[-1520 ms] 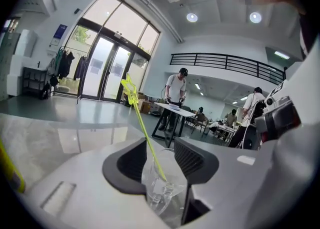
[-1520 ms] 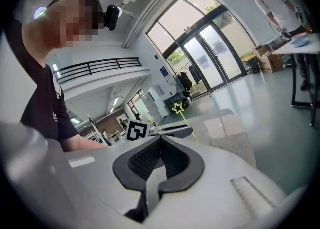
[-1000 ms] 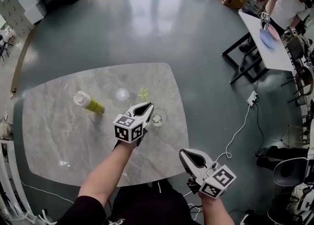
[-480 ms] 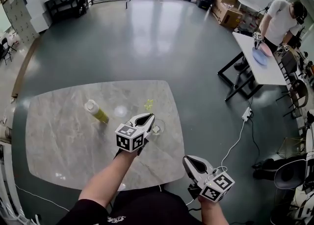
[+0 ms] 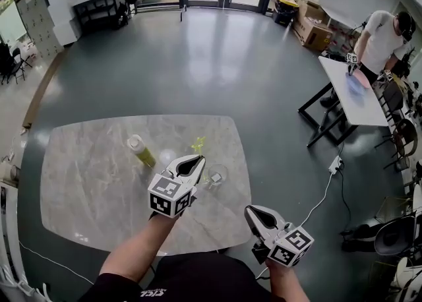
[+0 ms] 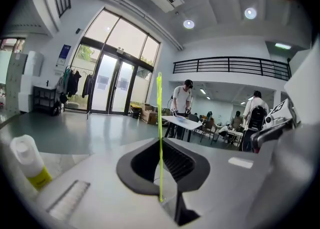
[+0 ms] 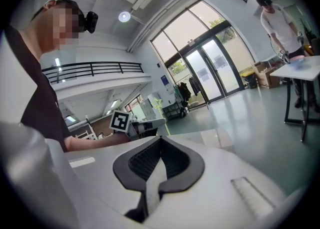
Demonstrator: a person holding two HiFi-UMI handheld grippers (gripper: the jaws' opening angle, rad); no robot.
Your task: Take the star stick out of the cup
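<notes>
The left hand-held gripper (image 5: 196, 159) pinches the star stick (image 6: 159, 138), so next should come a straight lift out of the cup (image 5: 215, 175).

Left gripper (image 5: 195, 159): white shell, black ribbed jaw pads, lower centre.
Right gripper (image 5: 251, 210): same white and black, lower right.
Marker cubes (image 5: 170, 195): black square patterns on white.
Sleeve (image 5: 115, 282): black, short, bottom left.

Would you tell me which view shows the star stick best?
Left gripper view: the stick stands close, between the left gripper's jaws. Head view shows only its small star; right gripper view, a tiny distant one.
</notes>
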